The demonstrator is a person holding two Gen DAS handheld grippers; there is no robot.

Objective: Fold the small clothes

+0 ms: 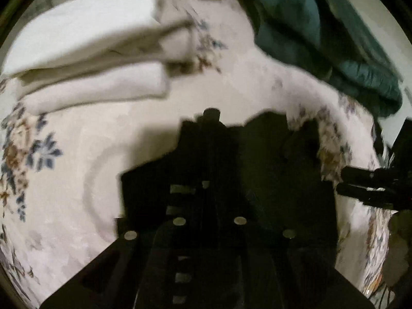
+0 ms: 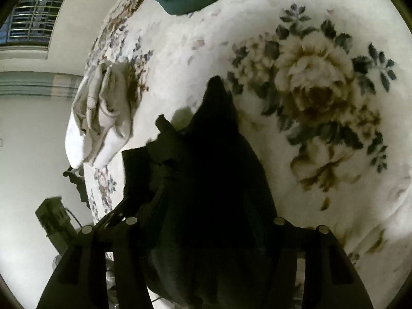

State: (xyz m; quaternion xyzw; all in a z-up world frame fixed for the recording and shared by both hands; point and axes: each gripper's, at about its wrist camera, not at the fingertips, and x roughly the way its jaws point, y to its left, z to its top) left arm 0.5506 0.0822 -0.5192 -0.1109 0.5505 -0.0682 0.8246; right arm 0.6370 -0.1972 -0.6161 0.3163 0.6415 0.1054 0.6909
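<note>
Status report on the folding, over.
Left tongs shut at black garment, grip unclear. Right tongs open, garment between them. Folded white stack and teal garment lie apart.

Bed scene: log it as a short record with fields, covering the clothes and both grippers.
surface: floral blanket
folded: white stack, at the blanket's edge
waiting: teal garment pile, crumpled
in work: black garment, bunched, not flat
left gripper: fingers shut; too dark to tell whether cloth is pinched
right gripper: fingers apart, black garment between them
</note>
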